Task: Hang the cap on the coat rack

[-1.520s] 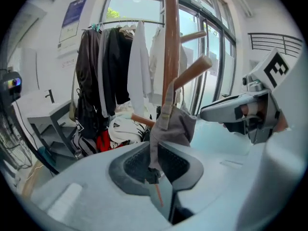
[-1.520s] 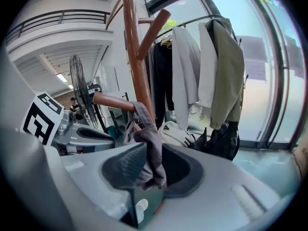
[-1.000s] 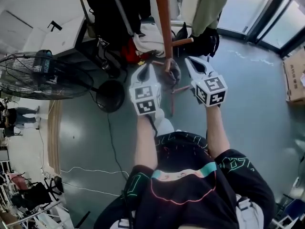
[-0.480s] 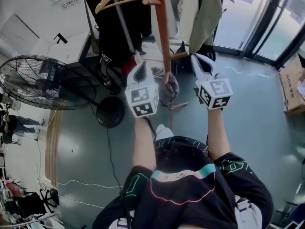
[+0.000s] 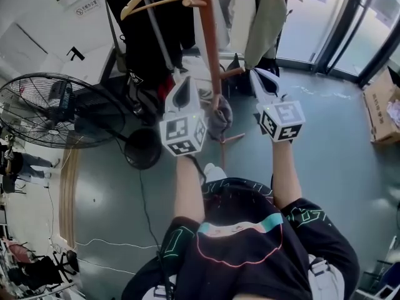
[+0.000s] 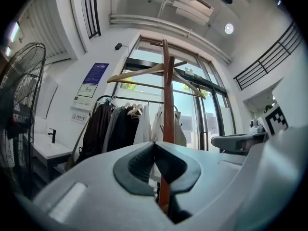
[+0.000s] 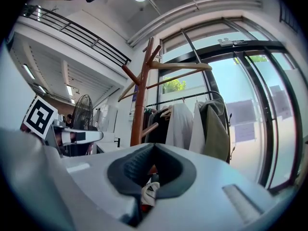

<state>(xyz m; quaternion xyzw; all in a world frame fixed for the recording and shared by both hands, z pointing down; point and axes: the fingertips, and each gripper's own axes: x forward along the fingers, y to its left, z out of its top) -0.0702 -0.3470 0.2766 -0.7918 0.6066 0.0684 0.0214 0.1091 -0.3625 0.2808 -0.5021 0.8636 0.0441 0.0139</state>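
A grey cap (image 5: 220, 115) rests low against the brown coat rack pole (image 5: 210, 42), between my two grippers; how it is held there is hidden. My left gripper (image 5: 185, 82) is just left of the pole, shut and empty. In the left gripper view its pads (image 6: 154, 146) meet, with the pole (image 6: 168, 105) straight ahead. To the right of the pole my right gripper (image 5: 257, 74) is also shut with nothing in it. In the right gripper view the closed gripper (image 7: 154, 147) sits below the pole (image 7: 139, 109) and its pegs.
Wooden hangers (image 5: 164, 0) hang across the rack's top. Behind it a clothes rail carries dark and light coats (image 5: 150, 36). A standing fan (image 5: 56, 108) is at the left, a cardboard box (image 5: 379, 105) at the right, glass doors (image 5: 350, 24) beyond.
Both grippers have lifted and moved forward along the pole, staying shut. The head view has tilted up, so the hangers at the rack's top now show.
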